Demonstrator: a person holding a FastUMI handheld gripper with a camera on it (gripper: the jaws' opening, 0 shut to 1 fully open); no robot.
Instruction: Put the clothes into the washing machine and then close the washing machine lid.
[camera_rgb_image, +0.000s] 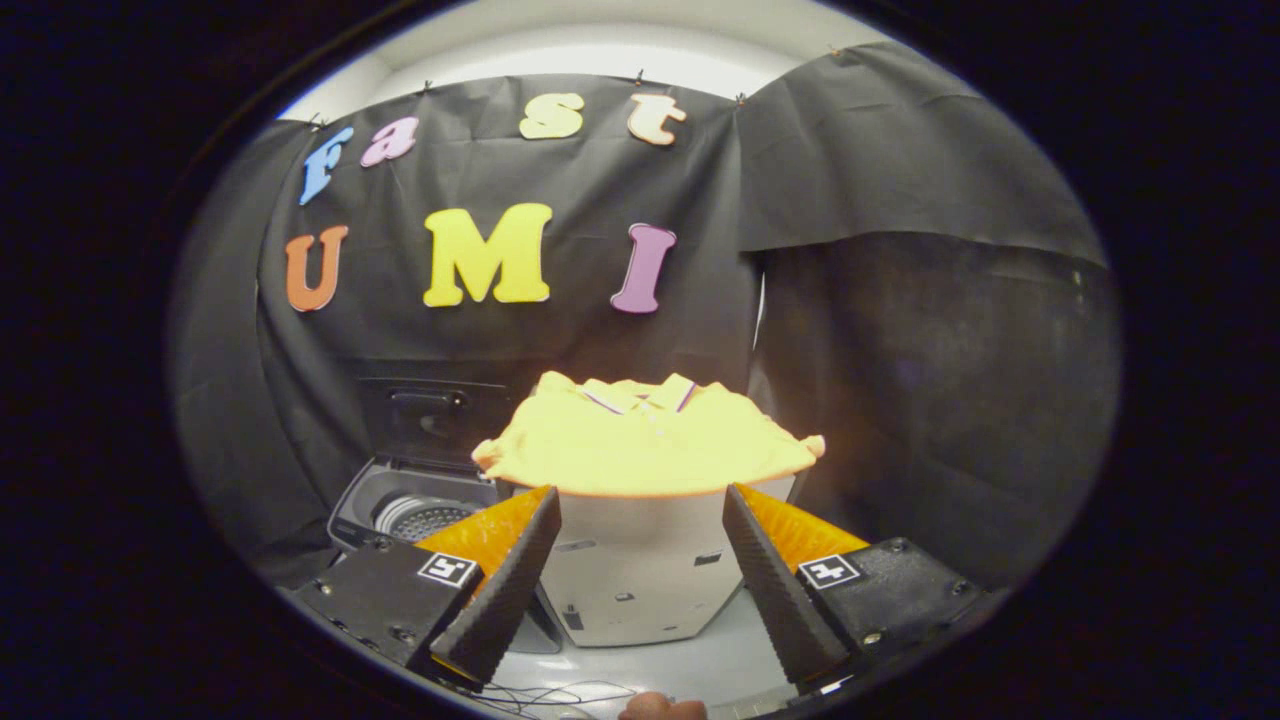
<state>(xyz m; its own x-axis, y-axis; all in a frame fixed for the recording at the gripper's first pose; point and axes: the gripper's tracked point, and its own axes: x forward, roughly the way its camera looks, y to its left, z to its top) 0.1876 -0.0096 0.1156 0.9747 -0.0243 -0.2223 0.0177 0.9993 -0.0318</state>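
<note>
One cam only, fisheye, riding on the gripper (640, 500) and looking fwd along its two fingers (505, 590), which sit spread apart at 7 and 5 o'clock with nothing between the tips. Cam sits low, roughly level w/ the yellow shirt (645, 440) at dead centre, close in front of it. Shirt lies on a white unit (635, 580) seen just beyond the fingers. Washing machine (415, 505), lid up, drum visible, lies behind the left finger at approx 8 o'clock. View faces the booth's back cloth wall (560, 330), 12 o'clock; side cloth at 3 o'clock. Pale floor (700, 665) at 6 o'clock.
</note>
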